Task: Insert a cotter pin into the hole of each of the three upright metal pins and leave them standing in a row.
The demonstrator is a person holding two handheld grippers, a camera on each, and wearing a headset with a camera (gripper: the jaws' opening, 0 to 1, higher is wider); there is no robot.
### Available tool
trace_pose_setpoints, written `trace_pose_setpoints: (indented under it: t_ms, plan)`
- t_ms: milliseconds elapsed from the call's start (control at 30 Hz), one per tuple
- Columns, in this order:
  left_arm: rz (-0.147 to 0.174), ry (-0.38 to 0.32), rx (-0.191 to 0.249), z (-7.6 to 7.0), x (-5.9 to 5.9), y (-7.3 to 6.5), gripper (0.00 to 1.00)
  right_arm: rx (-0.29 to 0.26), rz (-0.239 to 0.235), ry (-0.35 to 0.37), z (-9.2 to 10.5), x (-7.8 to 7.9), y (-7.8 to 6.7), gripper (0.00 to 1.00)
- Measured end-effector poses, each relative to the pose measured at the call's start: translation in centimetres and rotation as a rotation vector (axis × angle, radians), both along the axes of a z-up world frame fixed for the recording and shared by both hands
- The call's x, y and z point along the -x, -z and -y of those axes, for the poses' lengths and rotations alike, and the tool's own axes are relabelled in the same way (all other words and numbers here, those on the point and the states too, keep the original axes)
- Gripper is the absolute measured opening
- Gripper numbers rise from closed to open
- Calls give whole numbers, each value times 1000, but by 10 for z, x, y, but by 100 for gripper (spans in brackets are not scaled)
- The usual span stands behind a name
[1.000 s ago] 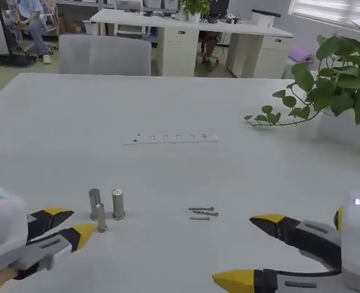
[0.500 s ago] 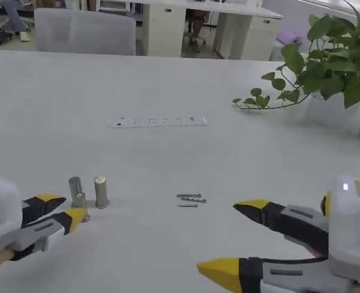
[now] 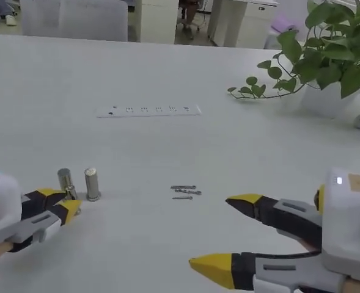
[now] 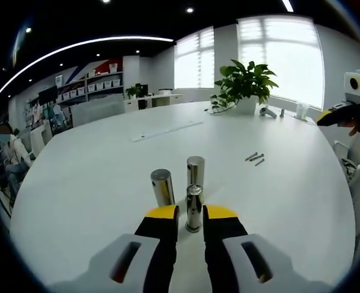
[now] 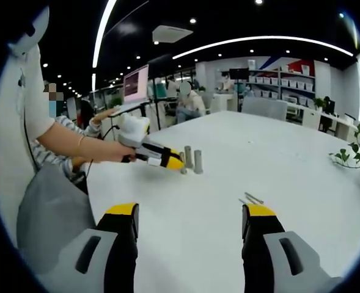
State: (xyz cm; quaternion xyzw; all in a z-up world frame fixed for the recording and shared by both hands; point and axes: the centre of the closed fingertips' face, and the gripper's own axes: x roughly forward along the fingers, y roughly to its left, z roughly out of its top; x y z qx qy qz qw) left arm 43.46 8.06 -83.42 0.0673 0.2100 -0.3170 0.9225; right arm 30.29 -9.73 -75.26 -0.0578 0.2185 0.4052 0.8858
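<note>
Grip status, left side first: your left tongs (image 4: pixel 191 215) straddle the nearest metal pin (image 4: pixel 194 204), which stands upright on the surface (image 3: pixel 167 146). The jaws are almost closed. One jaw looks to be at the shank, and a narrow gap shows at the other, so treat the pin as not yet clamped.

Just behind it stand the second metal pin (image 4: pixel 162 186) and the third metal pin (image 4: pixel 195 170), both upright. The three form a tight cluster, not a row.

Expect each metal pin to be rigid, smooth and dense for its size. With so narrow a base, it is likely to topple under a sideways nudge. Take hold low on the shank and close squarely. Leave the top end free, since the cross hole is presumably there; it is too small to make out.

Further right, the cotter pins (image 3: pixel 184 191) lie flat in a loose group, well apart from the metal pins. Judge them light, thin and prone to skate on the surface. Pinch one across its length near an end. Which end carries the loop cannot be told.

Your right tongs (image 3: pixel 211 232) hover near the cotter pins with jaws spread wide, holding nothing.
</note>
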Motion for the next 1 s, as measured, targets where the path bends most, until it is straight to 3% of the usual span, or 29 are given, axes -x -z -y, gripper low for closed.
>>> trace_pose_setpoints:
  t_ms: [233, 733, 1000]
  plan:
    - [4, 20, -10, 3, 0, 4, 8, 7, -11, 3, -1, 0, 5, 69]
    - [31, 50, -29, 6, -2, 4, 7, 21, -19, 0, -1, 0, 9, 69]
    - [27, 84, -35, 12, 5, 2, 7, 22, -20, 6, 0, 1, 9, 68]
